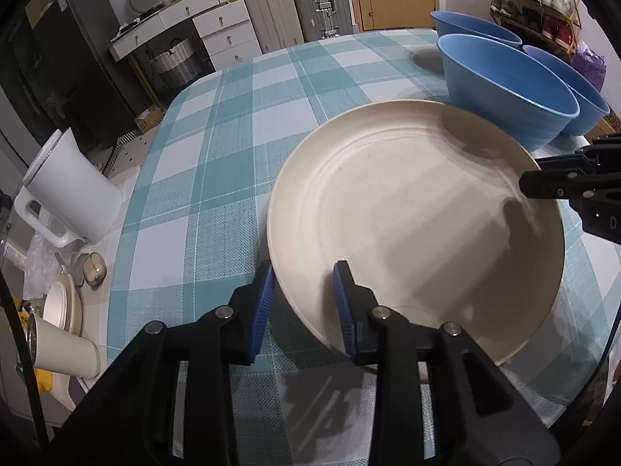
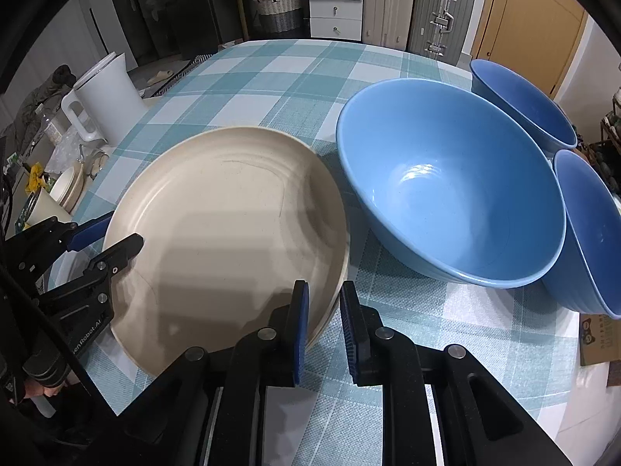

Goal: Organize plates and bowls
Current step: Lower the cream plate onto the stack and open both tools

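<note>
From my left: white kettle point(image 1: 71, 190) off the table edge, then the checked tablecloth point(image 1: 217, 178). My left gripper point(image 1: 306, 306) straddles the cream plate's point(image 1: 411, 225) rim, slightly parted. My right gripper point(image 2: 324, 326) clamps its opposite rim. Blue bowls point(image 2: 446, 194) right; suitcases point(image 1: 291, 0) behind.

Two close wrist views angled down from opposite rims of the shared cream plate point(image 1: 419, 209), blue bowls point(image 2: 450, 190) beyond

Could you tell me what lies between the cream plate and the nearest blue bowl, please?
Nothing lies there: in the right wrist view, only a narrow strip of bare checked tablecloth separates the cream plate from the nearest blue bowl.
</note>
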The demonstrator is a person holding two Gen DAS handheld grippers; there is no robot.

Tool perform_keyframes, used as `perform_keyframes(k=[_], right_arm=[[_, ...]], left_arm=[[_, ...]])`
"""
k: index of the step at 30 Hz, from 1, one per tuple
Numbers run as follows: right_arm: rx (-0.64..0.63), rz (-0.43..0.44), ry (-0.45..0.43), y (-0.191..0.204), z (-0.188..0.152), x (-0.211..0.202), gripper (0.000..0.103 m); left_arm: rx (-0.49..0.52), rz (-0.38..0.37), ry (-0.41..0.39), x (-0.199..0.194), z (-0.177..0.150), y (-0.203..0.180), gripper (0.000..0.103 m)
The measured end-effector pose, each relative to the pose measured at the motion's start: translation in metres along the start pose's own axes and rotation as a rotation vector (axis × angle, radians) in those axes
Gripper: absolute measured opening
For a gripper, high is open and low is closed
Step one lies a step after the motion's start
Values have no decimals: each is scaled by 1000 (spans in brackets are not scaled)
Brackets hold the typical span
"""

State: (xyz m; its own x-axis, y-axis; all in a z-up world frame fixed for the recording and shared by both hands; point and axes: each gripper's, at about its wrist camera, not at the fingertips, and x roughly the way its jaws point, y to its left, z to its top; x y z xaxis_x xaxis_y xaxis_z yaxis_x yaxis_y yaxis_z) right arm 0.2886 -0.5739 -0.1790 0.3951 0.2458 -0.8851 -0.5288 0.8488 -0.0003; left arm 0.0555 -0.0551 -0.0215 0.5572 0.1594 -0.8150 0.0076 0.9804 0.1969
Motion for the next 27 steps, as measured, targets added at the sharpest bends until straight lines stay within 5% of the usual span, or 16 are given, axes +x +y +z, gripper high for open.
perform_keyframes(k=[8,27], right_arm=[[-13,-25,-3,3,-2,2,18],[15,9,-1,-4,-4,6,20]], left_arm=[[22,14,-3,0,-1,-5,32],[-50,-101,3,0,-3,10,41]])
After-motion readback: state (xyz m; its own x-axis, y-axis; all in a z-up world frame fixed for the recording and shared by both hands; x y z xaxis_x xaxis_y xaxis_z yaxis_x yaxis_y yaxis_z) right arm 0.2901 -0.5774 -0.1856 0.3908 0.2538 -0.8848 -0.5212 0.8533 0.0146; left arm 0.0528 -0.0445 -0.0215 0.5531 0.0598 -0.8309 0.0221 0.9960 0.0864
